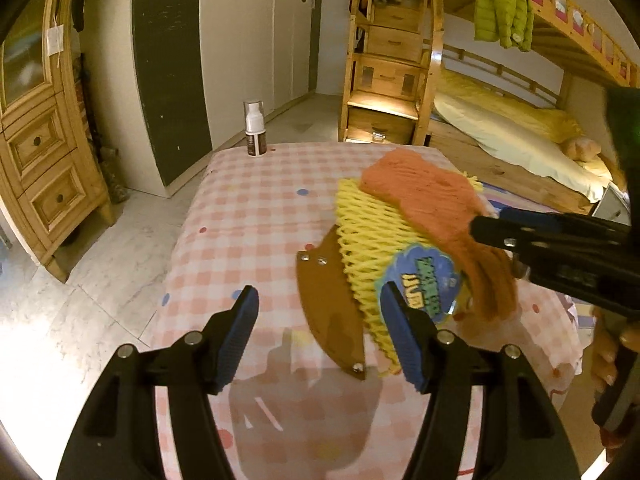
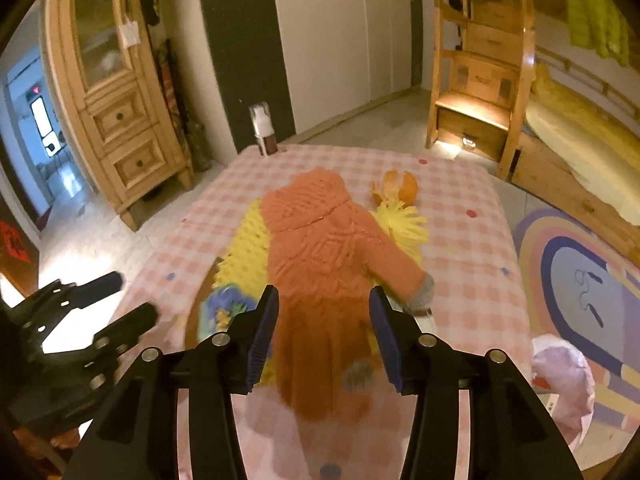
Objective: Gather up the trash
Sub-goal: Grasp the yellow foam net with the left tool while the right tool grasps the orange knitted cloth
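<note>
- Blue-padded fingers of the left tool (image 1: 320, 332) filled the bottom of the left wrist view, standing fairly wide apart with only checked cloth between them and nothing gripped.
- Just right of its right pad lay the yellow foam net (image 1: 368, 236), with a blue printed label (image 1: 424, 280) on its near end; the pad looked close to the net's edge, but contact could not be told.
- Under the net, a brown curved sheath (image 1: 332, 304) with rivets rested flat on the surface (image 1: 248, 216), reaching toward lower centre.
- Over the net lay an orange knitted garment (image 2: 320, 264), running from frame centre down between the fingers of the right tool (image 2: 324, 332) in the right wrist view.
- That right tool stood about half open, pads on either side of the garment and apparently clear of it; whether they brushed the knit could not be told.
- Beyond the garment, upper right of centre in the right wrist view, orange peel (image 2: 396, 190) sat beside the net's frayed yellow end.
- At the surface's far left corner stood a small white-capped bottle (image 1: 254, 128), well apart from the pile.
- Bare cloth lay open on the left half of the surface in the left wrist view, and along its right side in the right wrist view.
- Past the right edge, lower right of the right wrist view, a pale pink bag (image 2: 564, 376) sat over a patterned rug (image 2: 580, 280).
- Marble floor ran along the left edge toward a wooden cabinet (image 1: 44, 160).
</note>
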